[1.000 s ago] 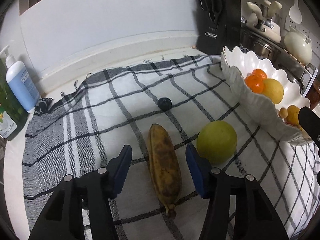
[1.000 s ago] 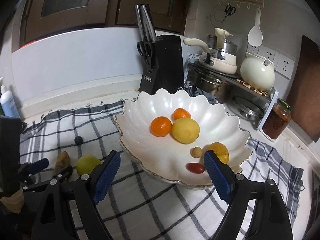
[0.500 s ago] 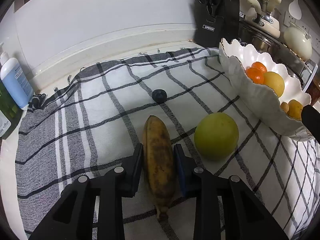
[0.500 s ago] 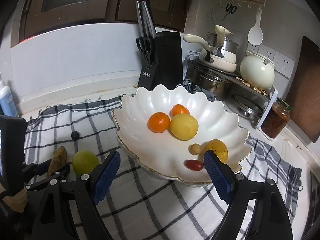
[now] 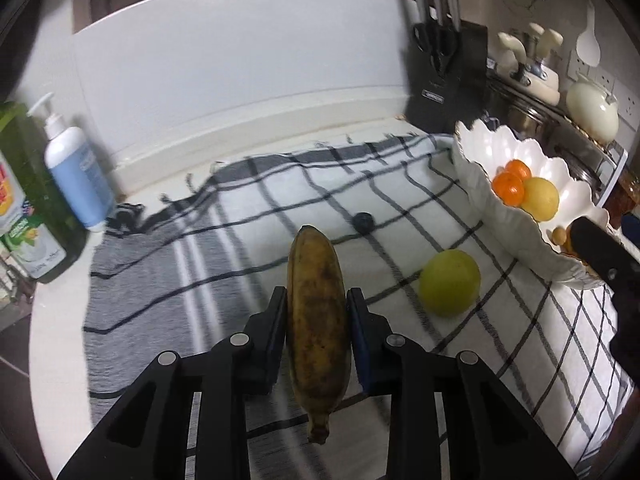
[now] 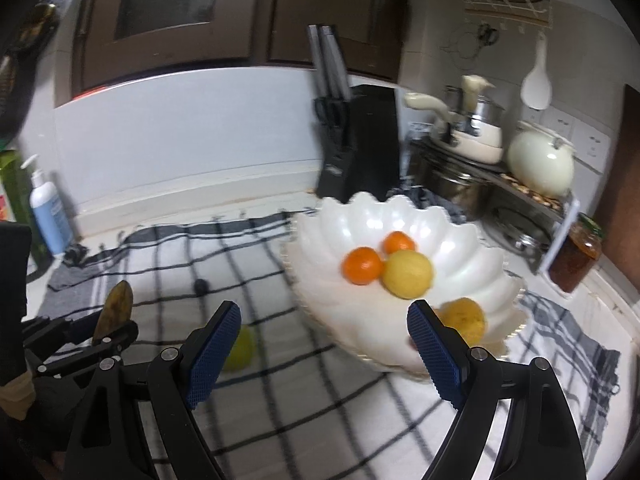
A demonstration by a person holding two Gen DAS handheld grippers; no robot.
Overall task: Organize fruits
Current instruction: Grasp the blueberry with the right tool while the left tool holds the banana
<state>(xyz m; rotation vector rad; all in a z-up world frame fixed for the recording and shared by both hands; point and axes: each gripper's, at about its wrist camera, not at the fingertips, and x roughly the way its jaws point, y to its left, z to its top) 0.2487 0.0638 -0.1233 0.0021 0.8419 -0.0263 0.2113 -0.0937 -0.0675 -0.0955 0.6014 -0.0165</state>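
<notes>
My left gripper is shut on a brown-spotted banana, which hangs lifted off the checked cloth. To its right a green round fruit and a small dark berry lie on the cloth. A white scalloped bowl at the right holds two oranges, a yellow fruit and smaller fruits. In the right wrist view my right gripper stands open and empty in front of the bowl; the banana shows at the left in the other gripper's fingers.
A blue pump bottle and a green bottle stand at the left edge. A black knife block stands behind the bowl. Pots and a cream kettle sit on a rack at the right, with a jar beside it.
My left gripper closed on the banana and lifted it off the cloth. The right gripper drifted slightly, its jaws unchanged.
</notes>
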